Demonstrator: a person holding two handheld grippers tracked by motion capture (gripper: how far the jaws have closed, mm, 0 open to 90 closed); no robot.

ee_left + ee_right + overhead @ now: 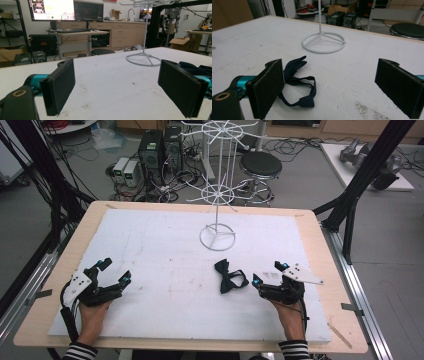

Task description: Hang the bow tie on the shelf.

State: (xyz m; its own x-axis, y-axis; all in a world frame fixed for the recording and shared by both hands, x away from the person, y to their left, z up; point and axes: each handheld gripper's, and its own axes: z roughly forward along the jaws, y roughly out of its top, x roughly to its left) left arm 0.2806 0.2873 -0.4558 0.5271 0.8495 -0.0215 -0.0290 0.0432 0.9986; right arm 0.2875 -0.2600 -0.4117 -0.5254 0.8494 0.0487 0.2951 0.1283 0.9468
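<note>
From the high view, a person sits at a wooden table [315, 240] with a big white board [165, 255] on top. A dark bow tie [229, 276] with its strap lies flat on the board, a bit right of the middle. Behind it stands a white wire rack [218, 195] with a ring foot and spokes up high for hanging things. The right gripper [269, 273] rests on the board just beside the bow tie, with its jaws spread apart and nothing in them. The left gripper [114, 271] rests well apart from the bow tie, over on the left, and its jaws are spread wide too.

In the left gripper view, both black jaws stand far apart over bare white board. The ring foot of the rack [143, 60] sits farther off.

In the right gripper view, the bow tie [295, 68] lies close by the left jaw, partly behind it, with its strap looped out in front. It is not between the jaws yet. The ring foot of the rack [323, 43] sits beyond it.

I think the job is to hang the bow tie on the rack, and it has barely begun. Nothing hangs on the rack. The picking up, lifting and hanging are all left to do.
</note>
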